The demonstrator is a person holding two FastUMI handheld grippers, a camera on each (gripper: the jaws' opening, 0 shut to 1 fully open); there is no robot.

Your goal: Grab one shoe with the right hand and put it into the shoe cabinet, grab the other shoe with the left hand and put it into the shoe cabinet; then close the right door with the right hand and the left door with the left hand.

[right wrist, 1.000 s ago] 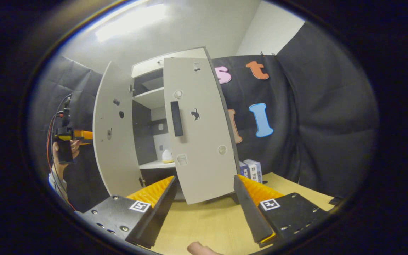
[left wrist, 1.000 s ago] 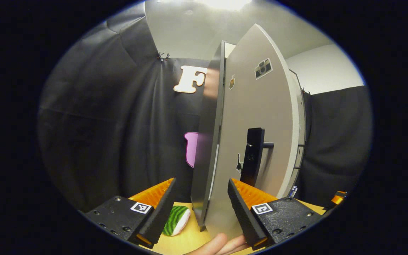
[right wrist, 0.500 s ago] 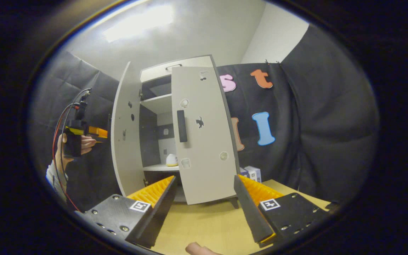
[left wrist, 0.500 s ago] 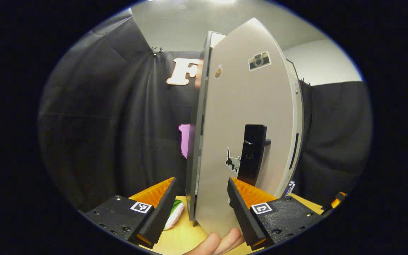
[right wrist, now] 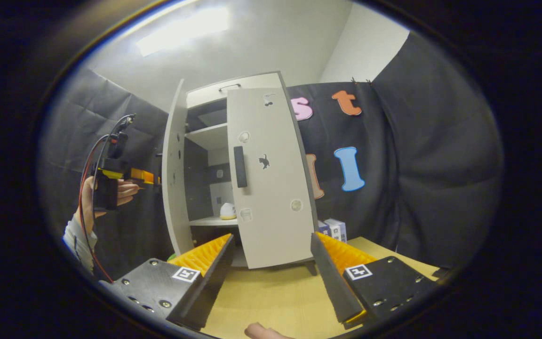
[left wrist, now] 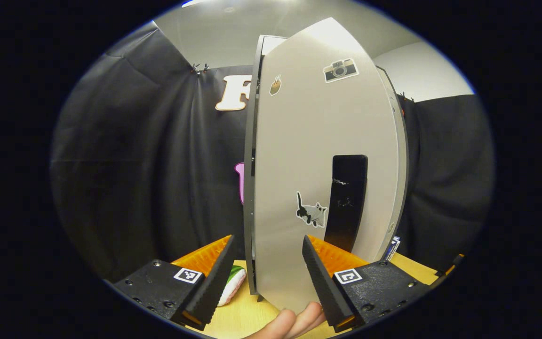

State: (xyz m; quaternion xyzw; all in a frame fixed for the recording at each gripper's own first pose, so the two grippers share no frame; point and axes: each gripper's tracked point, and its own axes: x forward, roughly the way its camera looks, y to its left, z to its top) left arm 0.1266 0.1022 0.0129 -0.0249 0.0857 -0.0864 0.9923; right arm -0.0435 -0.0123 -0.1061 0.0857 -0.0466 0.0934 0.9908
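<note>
My left gripper [left wrist: 267, 266] fingers wide apart, gripping nothing, left door [left wrist: 318, 179] edge between them; right gripper [right wrist: 271, 263] fingers spread, empty, above table [right wrist: 271, 301]; right door [right wrist: 271, 179] half-open; shoe [right wrist: 227, 212] on cabinet shelf

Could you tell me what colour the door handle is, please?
Black; the vertical bar handle shows best in the left gripper view.

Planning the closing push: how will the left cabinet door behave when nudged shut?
The left door looks like a stiff flat panel, so it probably swings whole rather than flexing. Its smooth face may let the left gripper slide. It probably needs little force.
</note>
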